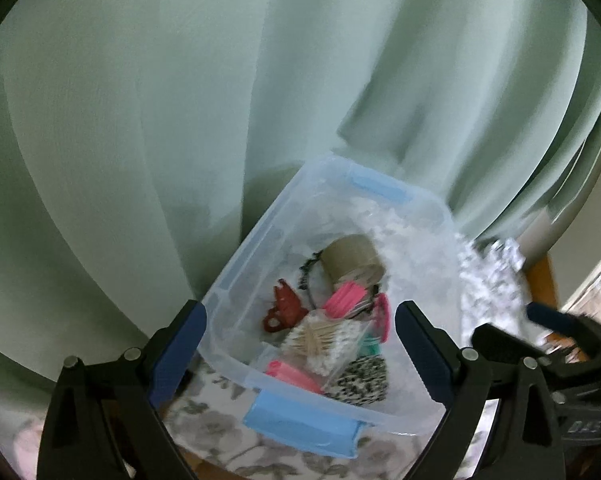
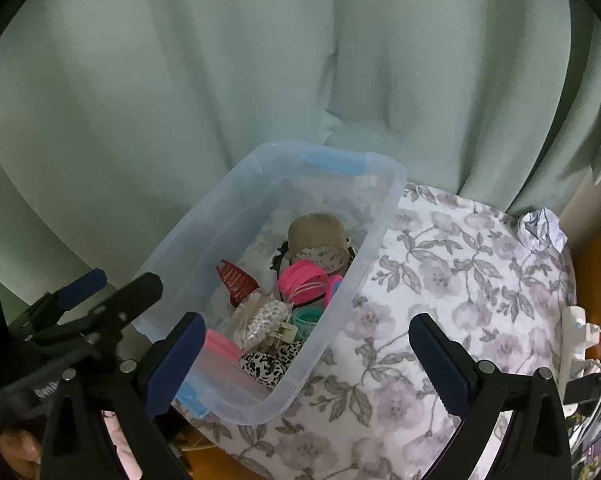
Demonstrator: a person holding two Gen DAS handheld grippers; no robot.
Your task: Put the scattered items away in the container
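Both tools hang over the bin (image 2: 380, 216) now, jaws spread wide, nothing between them. The left tool (image 1: 300, 336) looks straight down into it; the right tool (image 2: 306, 354) straddles its near wall. Tape roll (image 2: 318, 240), red clip (image 2: 238, 280), swabs (image 2: 260, 318) sit inside, on the floral cloth (image 2: 460, 260).

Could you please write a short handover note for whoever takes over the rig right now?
Left gripper: open, empty, above the bin.
Right gripper: open, empty, over the bin's right rim and the floral cloth.
In the bin: tape roll, red claw clip, pink rollers, cotton swabs, spotted scrunchie.
Done: those items are binned.
Left: crumpled paper remains at the cloth's far edge; possibly bin it.
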